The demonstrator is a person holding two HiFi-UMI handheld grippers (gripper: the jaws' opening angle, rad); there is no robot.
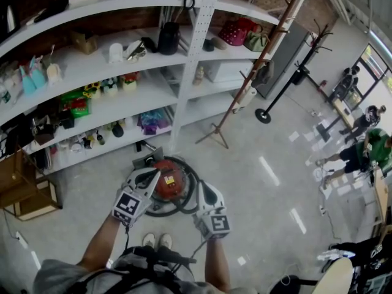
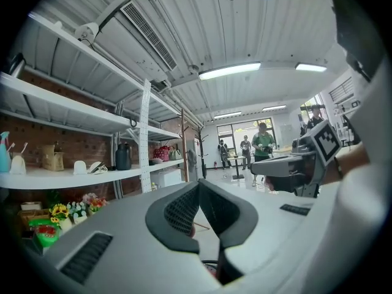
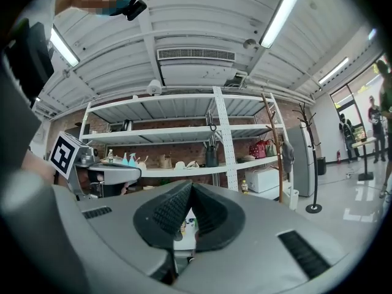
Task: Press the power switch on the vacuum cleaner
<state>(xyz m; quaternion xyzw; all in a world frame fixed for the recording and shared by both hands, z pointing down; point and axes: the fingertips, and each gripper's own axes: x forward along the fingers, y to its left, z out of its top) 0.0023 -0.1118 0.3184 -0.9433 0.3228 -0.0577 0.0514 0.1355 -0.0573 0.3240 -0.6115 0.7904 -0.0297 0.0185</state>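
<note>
Vacuum cleaner (image 1: 174, 177) partly behind left gripper (image 1: 153, 177)

We see the vacuum cleaner (image 1: 170, 178) on the floor (image 1: 278, 195) at the lower centre of the frame, just before the shelving (image 1: 195, 54) that fills the upper left. The left gripper (image 1: 153, 176) hangs over the vacuum cleaner's left side, and the right gripper (image 1: 203, 187) is at its right edge. A coat rack (image 1: 248, 78) stands right of the shelving. People (image 1: 361, 147) stand at the far right edge.
</note>
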